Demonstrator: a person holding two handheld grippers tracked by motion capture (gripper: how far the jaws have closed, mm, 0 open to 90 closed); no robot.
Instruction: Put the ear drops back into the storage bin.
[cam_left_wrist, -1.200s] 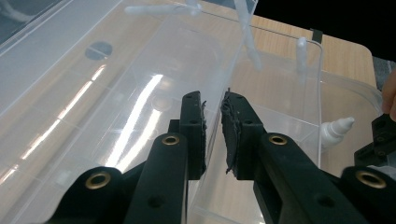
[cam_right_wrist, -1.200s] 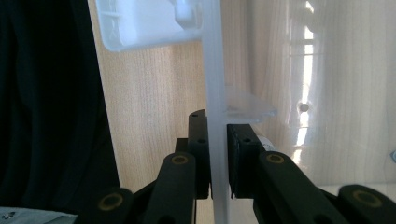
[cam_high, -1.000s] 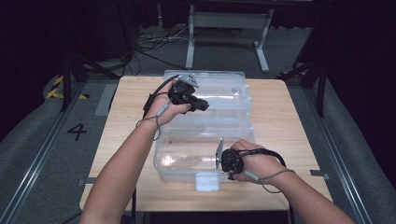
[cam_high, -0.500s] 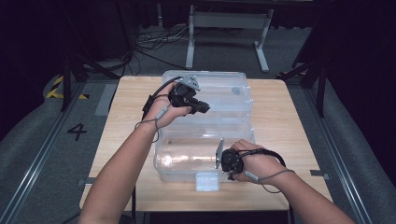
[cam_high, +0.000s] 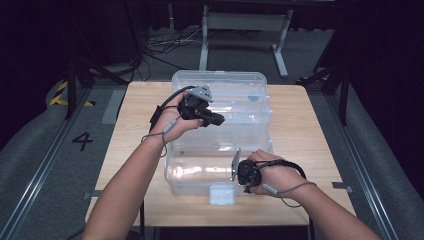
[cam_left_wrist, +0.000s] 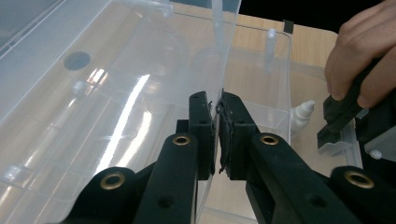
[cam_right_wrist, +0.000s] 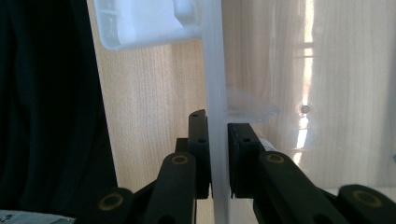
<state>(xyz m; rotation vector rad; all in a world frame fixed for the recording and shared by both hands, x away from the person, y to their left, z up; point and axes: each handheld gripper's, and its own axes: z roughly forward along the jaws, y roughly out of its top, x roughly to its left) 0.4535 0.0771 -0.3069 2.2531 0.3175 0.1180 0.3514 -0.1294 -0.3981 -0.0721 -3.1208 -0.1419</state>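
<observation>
Clamping both grippers' fingers, left gripper (cam_high: 216, 120) having just closed, right gripper (cam_high: 239, 172), on the clear plastic storage box (cam_high: 220, 165); risking thin, slick walls slipping free.

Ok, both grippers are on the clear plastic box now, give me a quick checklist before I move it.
1. Left gripper clamped on a thin clear wall of the clear plastic box; its jaws have just been closing: ok.
2. Right gripper pinching the box's near rim: ok.
3. White latch on the box's near side, fastened or free: cannot tell.
4. Box sitting fully on the wooden table: ok.
5. Left gripper's cable clear of the box: ok.
6. Loose contents inside the box: cannot tell.
</observation>
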